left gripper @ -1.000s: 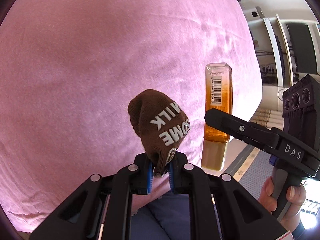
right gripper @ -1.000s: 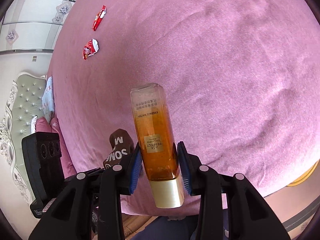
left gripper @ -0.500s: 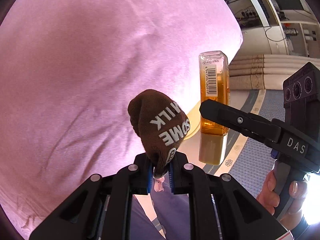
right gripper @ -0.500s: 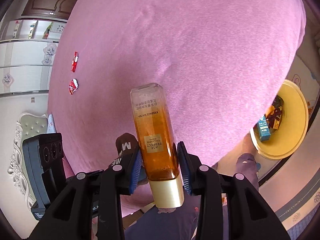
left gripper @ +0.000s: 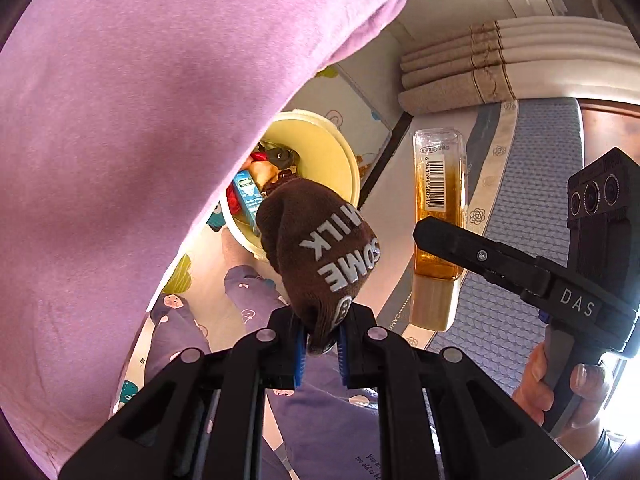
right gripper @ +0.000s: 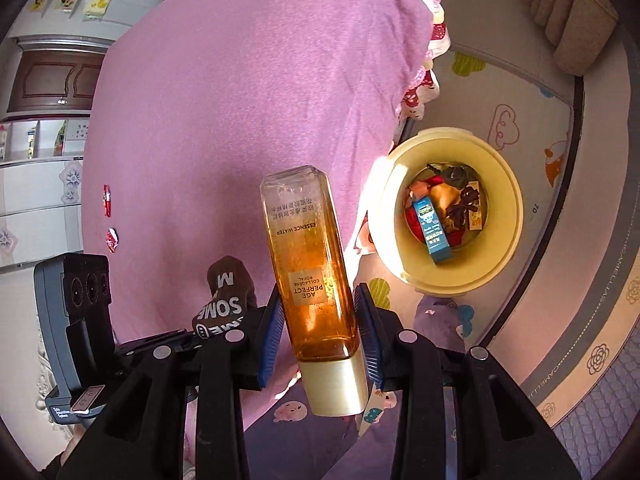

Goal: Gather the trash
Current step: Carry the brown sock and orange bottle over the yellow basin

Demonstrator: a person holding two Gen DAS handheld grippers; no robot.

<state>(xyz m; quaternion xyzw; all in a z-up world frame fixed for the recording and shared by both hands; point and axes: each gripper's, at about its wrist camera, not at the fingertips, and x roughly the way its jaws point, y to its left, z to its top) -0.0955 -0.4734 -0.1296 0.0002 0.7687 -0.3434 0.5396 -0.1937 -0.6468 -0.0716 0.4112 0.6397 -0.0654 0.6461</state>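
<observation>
My left gripper [left gripper: 320,350] is shut on a brown sock [left gripper: 320,248] with white letters, held upright; the sock also shows in the right wrist view [right gripper: 226,300]. My right gripper [right gripper: 318,336] is shut on an amber bottle [right gripper: 310,268] with a cream cap, cap toward the camera; the bottle also shows in the left wrist view [left gripper: 438,208]. A yellow bin [right gripper: 504,216] stands on the floor beside the bed and holds several pieces of trash. It shows in the left wrist view [left gripper: 332,152] just beyond the sock.
A pink bedspread [right gripper: 240,120] covers the bed on the left. Two red wrappers [right gripper: 112,238] lie on it far off. A patterned floor mat [right gripper: 520,100] and a grey rug [left gripper: 532,152] lie around the bin. Rolled bedding [left gripper: 500,68] lies beyond.
Both grippers have swung right, off the bed toward the floor. The yellow bin has come into view and is now nearer. Each grip is unchanged.
</observation>
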